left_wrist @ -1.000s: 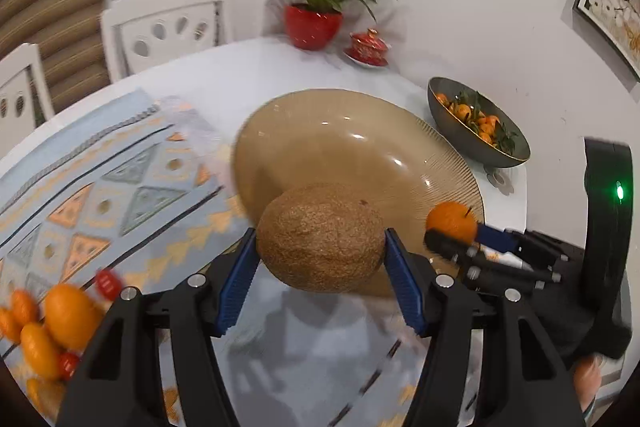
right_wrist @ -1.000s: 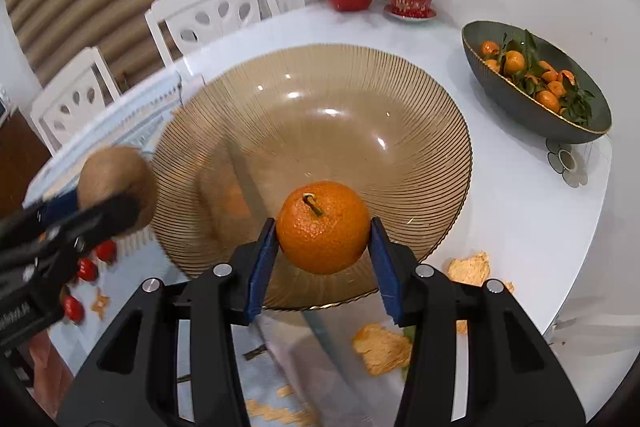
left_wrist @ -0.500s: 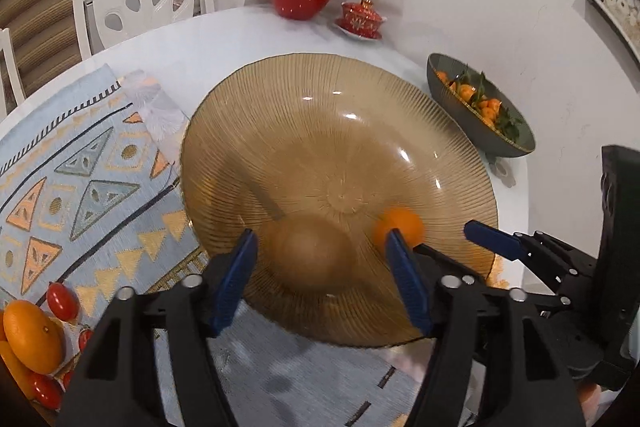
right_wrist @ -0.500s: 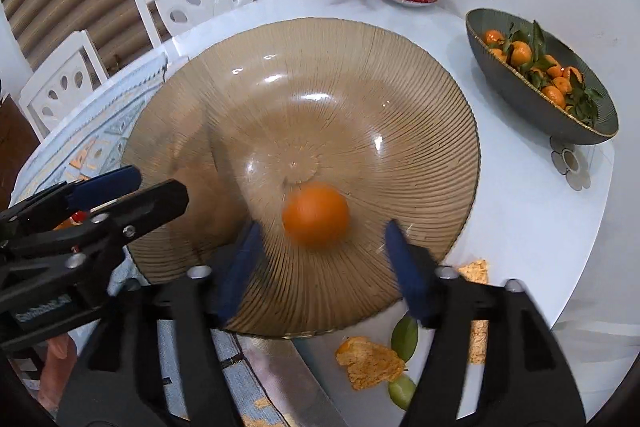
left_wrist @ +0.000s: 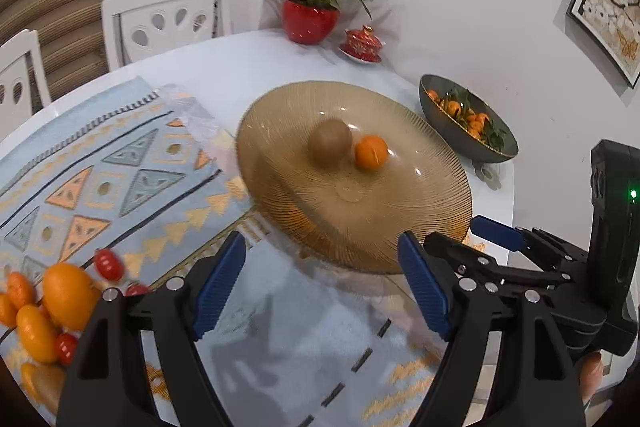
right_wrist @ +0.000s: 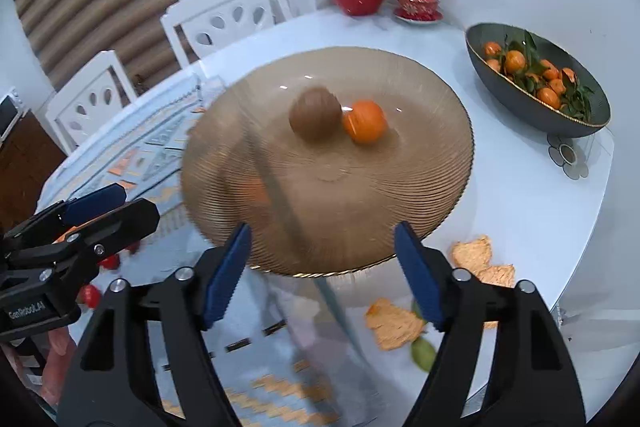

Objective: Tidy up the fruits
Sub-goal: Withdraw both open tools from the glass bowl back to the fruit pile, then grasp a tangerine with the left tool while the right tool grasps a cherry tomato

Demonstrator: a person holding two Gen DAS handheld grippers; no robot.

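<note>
A brown kiwi-like fruit [left_wrist: 330, 143] [right_wrist: 315, 113] and an orange [left_wrist: 371, 151] [right_wrist: 365, 121] lie side by side inside the ribbed amber glass dish [left_wrist: 436, 223] [right_wrist: 432, 195]. My left gripper [left_wrist: 322, 285] hangs over the near rim of the dish, its jaws opening with nothing between them. My right gripper [right_wrist: 322, 273] stands beside it, jaws also opening and empty. Each gripper shows in the other's view, the right gripper [left_wrist: 496, 231] at right, the left gripper [right_wrist: 94, 203] at left. More oranges [left_wrist: 68, 295] and cherry tomatoes [left_wrist: 107, 264] lie on the patterned mat [left_wrist: 120, 163].
A dark oval bowl of mandarins with leaves [right_wrist: 536, 83] [left_wrist: 466, 117] sits right of the dish. Orange peel pieces [right_wrist: 480, 259] lie on the white table [right_wrist: 532, 211]. A red potted plant [left_wrist: 310, 21] and a red lidded cup [left_wrist: 363, 41] stand at the back. White chairs [left_wrist: 164, 19] ring the table.
Both grippers let go of their fruit: the brown fruit and the orange dropped into the dish and rolled toward its far side. Both pairs of jaws spread wider and drew back toward me.
</note>
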